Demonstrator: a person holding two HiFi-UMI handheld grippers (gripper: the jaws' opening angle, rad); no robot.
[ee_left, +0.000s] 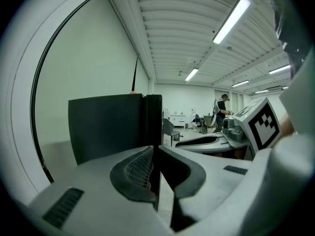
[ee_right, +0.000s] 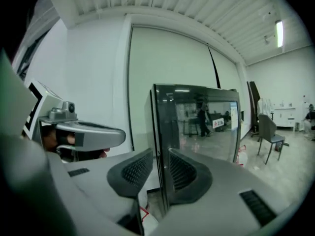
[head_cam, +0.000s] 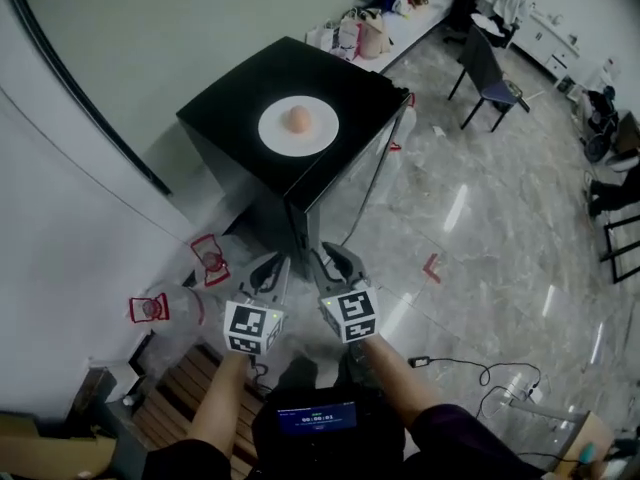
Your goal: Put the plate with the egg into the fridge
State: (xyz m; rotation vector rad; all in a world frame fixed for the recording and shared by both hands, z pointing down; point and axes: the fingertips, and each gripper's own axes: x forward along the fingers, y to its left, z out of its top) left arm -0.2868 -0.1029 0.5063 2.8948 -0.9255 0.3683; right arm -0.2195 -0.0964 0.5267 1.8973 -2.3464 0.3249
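Observation:
A white plate with a brown egg on it lies on top of a low black fridge. The fridge's glass door is closed. Both grippers hang side by side in front of the fridge's near corner, below its top. The left gripper is shut with nothing in it, pointing at the fridge's dark side. The right gripper has a narrow gap between its pads, and the door's left edge lines up with that gap. I cannot tell whether the pads touch that edge.
A white wall runs along the left. Two clear bottles in red frames stand on the floor by the fridge. Bags sit behind it, a chair to the right. A cable and wooden slats lie near my feet.

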